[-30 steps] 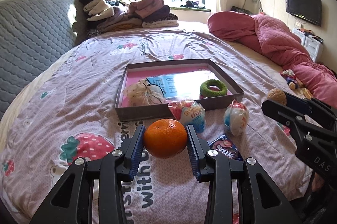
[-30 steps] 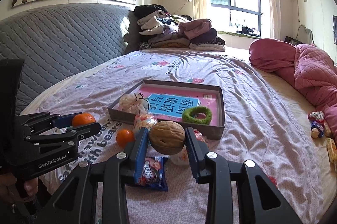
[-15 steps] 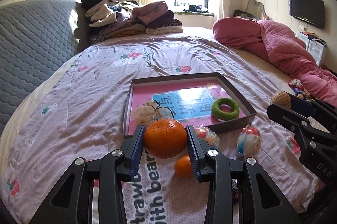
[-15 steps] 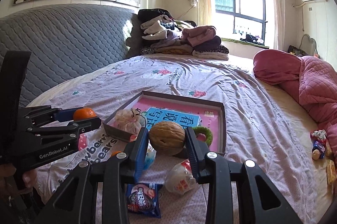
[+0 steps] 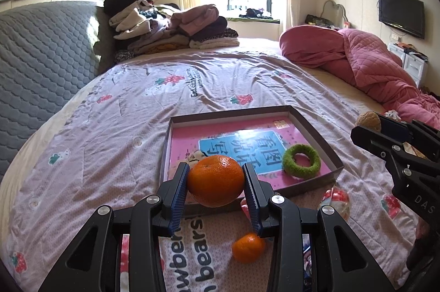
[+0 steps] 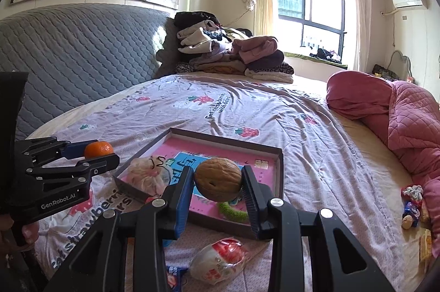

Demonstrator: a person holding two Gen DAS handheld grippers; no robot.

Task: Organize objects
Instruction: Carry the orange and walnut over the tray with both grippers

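Left tongs [image 5: 216, 182] clamping the orange [image 5: 216, 180], right tongs [image 6: 218, 183] clamping the walnut [image 6: 218, 179]: carry both fully past the tray [image 5: 313, 131] wall, then lower before releasing.

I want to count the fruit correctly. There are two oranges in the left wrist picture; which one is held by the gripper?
The larger orange is clamped between the left gripper fingers, in front of the box. The smaller orange lies free on the bedsheet, below it.

I see my orange [image 5: 216, 181] and walnut [image 6: 218, 178] each clamped aloft near the shallow box [image 5: 316, 127], which holds a green ring [image 5: 301, 160].
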